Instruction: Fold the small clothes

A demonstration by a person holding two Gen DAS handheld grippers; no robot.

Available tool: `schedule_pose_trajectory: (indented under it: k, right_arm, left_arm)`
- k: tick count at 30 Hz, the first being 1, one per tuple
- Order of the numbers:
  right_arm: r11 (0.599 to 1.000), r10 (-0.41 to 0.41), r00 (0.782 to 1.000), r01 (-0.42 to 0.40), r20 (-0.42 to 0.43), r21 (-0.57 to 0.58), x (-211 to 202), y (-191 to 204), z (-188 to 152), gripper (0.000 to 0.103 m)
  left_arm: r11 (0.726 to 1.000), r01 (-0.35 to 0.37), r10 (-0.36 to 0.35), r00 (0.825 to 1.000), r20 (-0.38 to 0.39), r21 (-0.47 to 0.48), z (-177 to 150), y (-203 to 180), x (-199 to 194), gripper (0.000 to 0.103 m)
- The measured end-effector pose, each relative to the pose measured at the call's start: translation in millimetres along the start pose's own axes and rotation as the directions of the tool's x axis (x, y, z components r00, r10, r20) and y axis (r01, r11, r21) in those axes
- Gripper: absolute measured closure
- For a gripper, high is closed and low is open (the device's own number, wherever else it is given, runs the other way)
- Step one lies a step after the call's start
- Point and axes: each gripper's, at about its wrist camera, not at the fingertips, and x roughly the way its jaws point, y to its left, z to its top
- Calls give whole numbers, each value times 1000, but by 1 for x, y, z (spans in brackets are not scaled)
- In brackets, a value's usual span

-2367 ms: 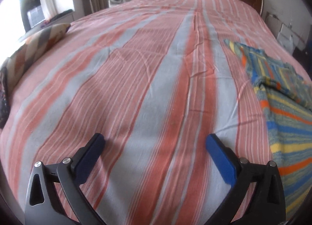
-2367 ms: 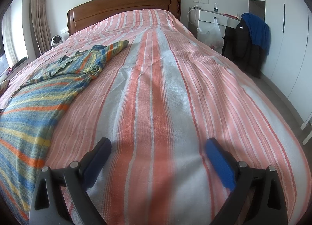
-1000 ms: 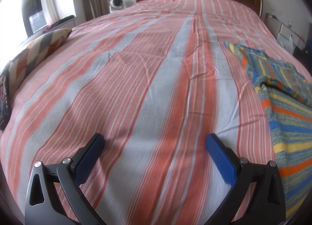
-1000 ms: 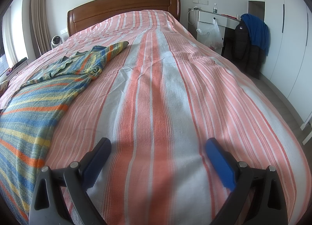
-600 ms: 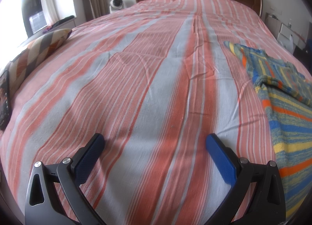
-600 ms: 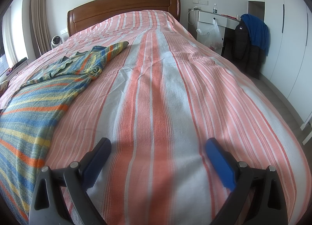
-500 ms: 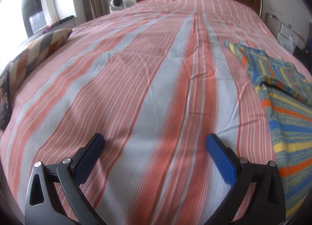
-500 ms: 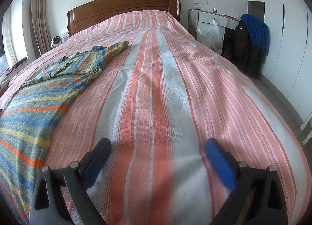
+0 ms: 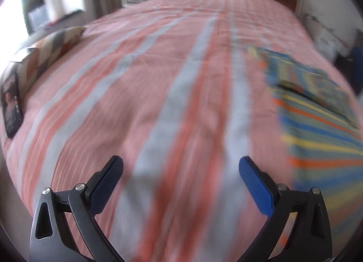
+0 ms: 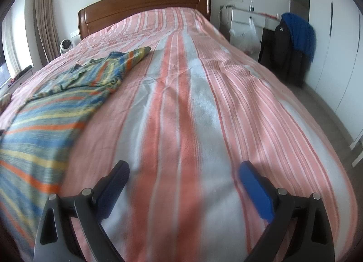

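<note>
A striped garment in blue, yellow, green and orange (image 9: 317, 112) lies spread on the bed, at the right edge of the left wrist view. The same garment (image 10: 52, 112) fills the left side of the right wrist view, one sleeve pointing toward the headboard. My left gripper (image 9: 180, 166) hangs open over bare bedspread, left of the garment, holding nothing. My right gripper (image 10: 183, 171) is open too, over bare bedspread to the right of the garment. The left wrist view is blurred by motion.
The bed wears a pink, orange and pale blue striped cover (image 10: 204, 94) with a wooden headboard (image 10: 140, 3). A patterned cushion (image 9: 52, 44) lies at the bed's left edge. A white desk (image 10: 247, 18) and a chair draped with dark clothes (image 10: 292, 44) stand beyond the right side.
Both grippers stayed nearly still until half a second ago. The left wrist view has since swung and blurred, bringing more of the garment into view. The right one shifted slightly.
</note>
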Motion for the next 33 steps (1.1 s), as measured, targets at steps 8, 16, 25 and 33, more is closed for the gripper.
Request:
schedule_pose_trajectory:
  k: [8,16,25,33]
  right_arm:
    - [958,240,953,-263,-186,-110,-68,43,-2,7]
    - [942,314,848,-335,-427,28,-45,62,-52,40]
    - [915,384,805,-397,-452,72,-45,75,-59,97]
    - [859,512,838,-501,-189,107,-44,69,30,97]
  left_arm:
    - [960,213,-177,964,-198,181,-86,-36,-59,2]
    - [948,208,-126,940,-318,241,-118,-69,-48,49]
    - [941,321,-264,894,-362,109,-117,-54,-65,101]
    - [900,432,-435,885,-168,-56,-2,-42,-49,101]
